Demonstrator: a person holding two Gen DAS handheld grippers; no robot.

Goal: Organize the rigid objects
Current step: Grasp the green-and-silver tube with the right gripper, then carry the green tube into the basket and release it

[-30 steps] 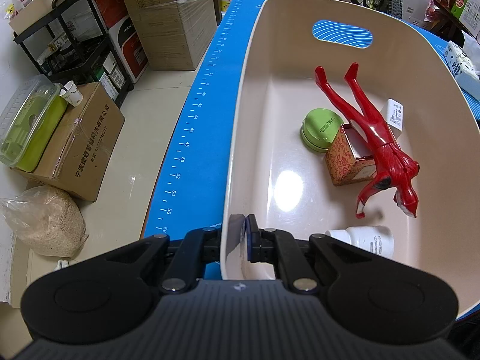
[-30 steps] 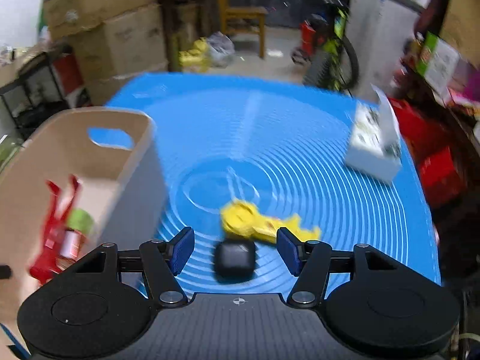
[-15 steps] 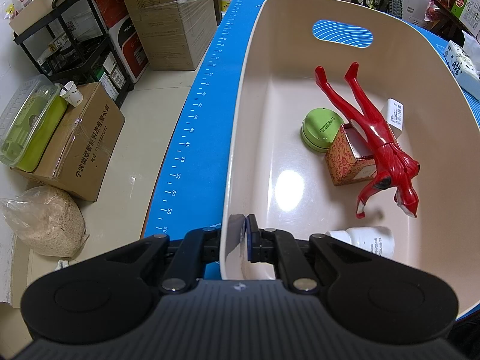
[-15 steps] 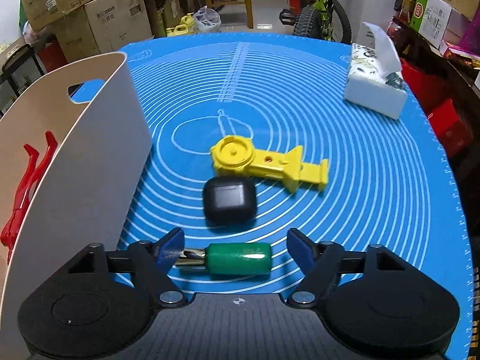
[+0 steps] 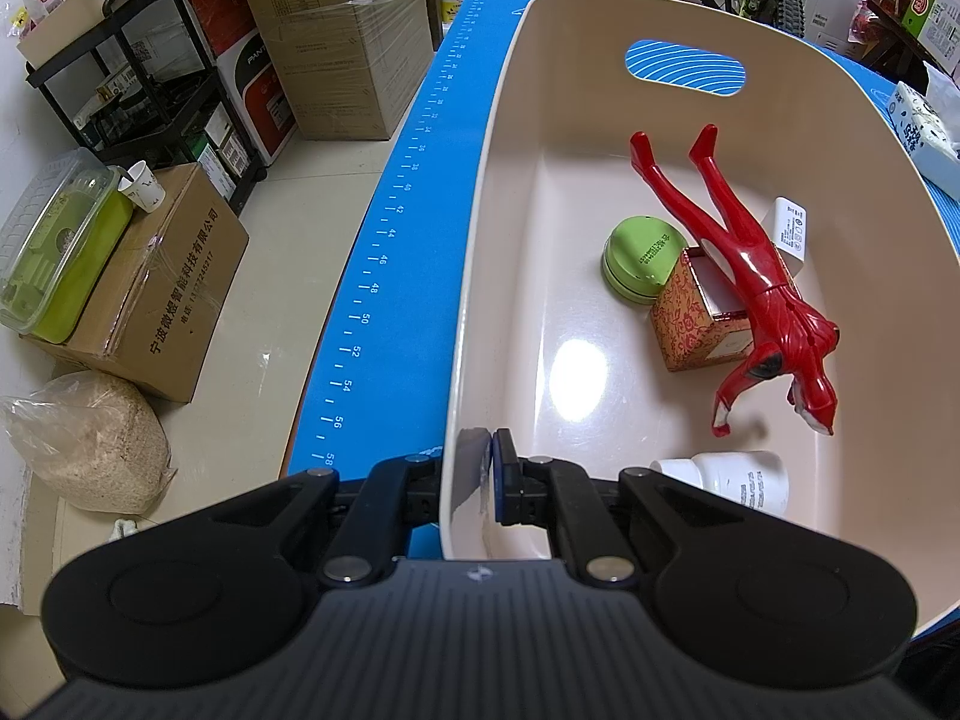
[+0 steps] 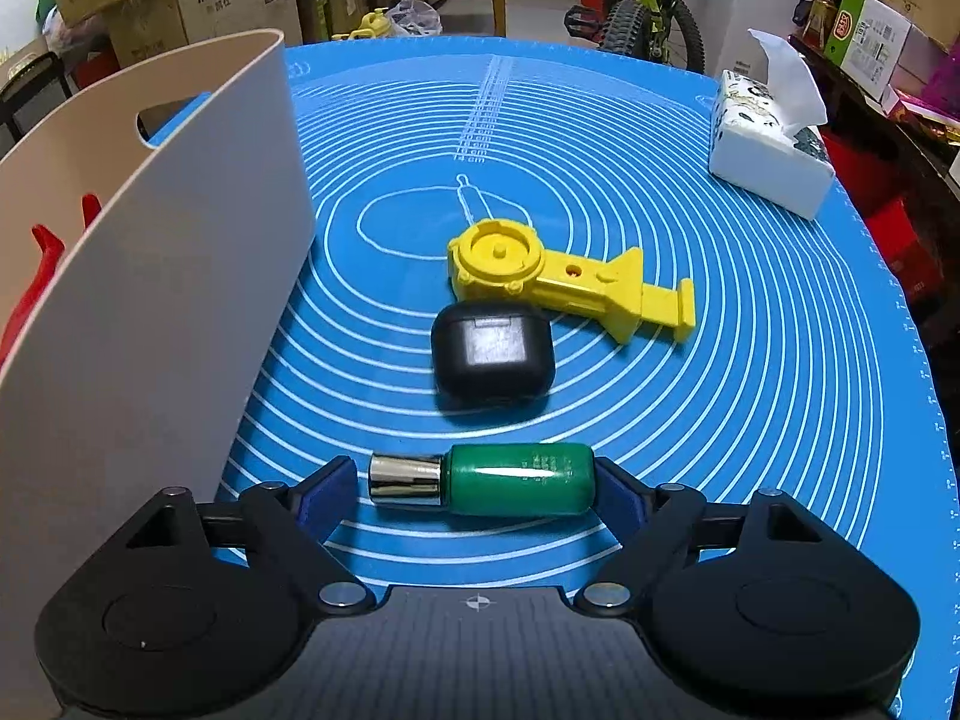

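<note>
Bottle, green with a metal cap, lies crosswise between the right gripper's spread jaws, cap toward nine o'clock (left gripper clamps the bin rim).

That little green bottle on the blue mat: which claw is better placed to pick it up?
The right claw: it is open with the green bottle lying between its fingers. The left claw is shut on the bin's rim.

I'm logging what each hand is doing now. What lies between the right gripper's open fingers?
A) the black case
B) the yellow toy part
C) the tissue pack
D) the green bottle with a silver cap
D: the green bottle lies on its side on the mat between the right gripper's spread fingers; the black case and yellow part sit farther ahead.
</note>
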